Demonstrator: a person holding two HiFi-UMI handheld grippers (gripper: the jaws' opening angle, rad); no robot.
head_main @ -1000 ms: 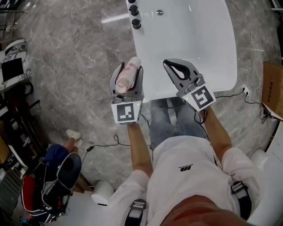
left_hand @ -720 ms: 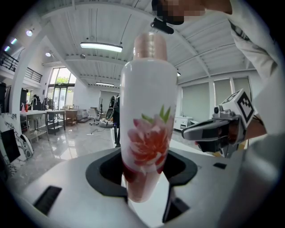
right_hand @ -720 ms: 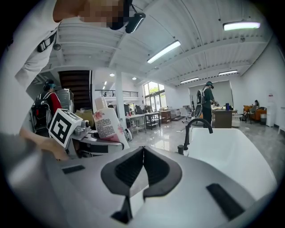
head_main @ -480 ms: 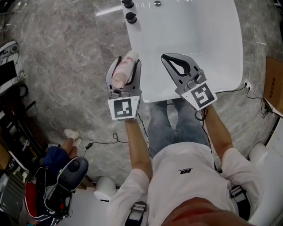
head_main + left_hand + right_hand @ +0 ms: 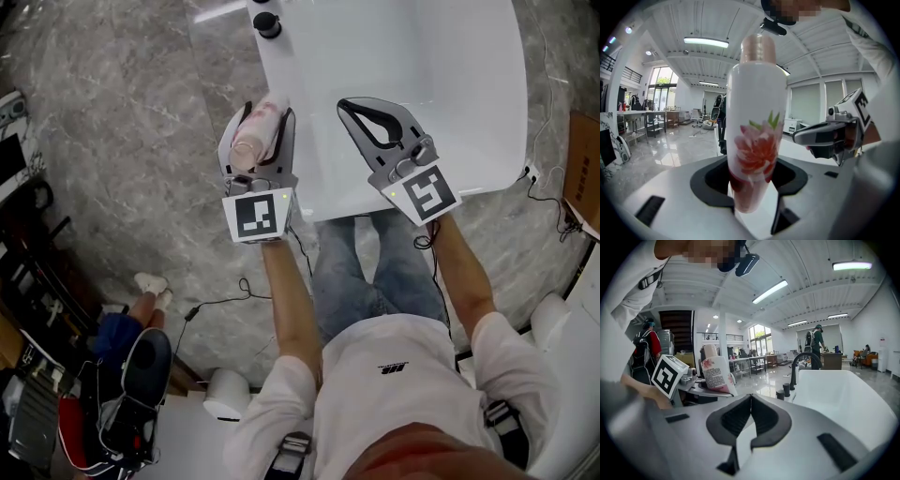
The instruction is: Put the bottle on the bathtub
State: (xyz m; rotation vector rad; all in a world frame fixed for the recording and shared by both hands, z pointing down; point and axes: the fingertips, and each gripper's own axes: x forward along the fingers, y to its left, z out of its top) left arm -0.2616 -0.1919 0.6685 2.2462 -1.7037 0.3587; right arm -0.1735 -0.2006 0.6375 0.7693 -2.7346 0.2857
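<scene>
A white bottle (image 5: 255,139) with a pink flower print and a pinkish cap lies between the jaws of my left gripper (image 5: 266,114), which is shut on it. In the left gripper view the bottle (image 5: 757,126) stands upright in the jaws of the left gripper (image 5: 754,176). It hangs over the floor just off the left near corner of the white bathtub (image 5: 469,84). My right gripper (image 5: 347,107) is shut with nothing in it, over the tub's near rim. In the right gripper view its jaw tips (image 5: 750,397) meet, with the bottle (image 5: 716,373) to the left and the bathtub (image 5: 843,394) to the right.
Black faucet knobs (image 5: 267,23) and a black spout (image 5: 804,363) stand on the tub's left rim. Grey marble floor surrounds the tub, with cables (image 5: 220,300) running across it. A cardboard box (image 5: 586,173) sits at the right. A seated person's feet (image 5: 150,286) show at the lower left.
Both grippers have sunk toward the tub's near end and moved a little forward. The bottle stays in the left jaws. The right jaws stay shut.
</scene>
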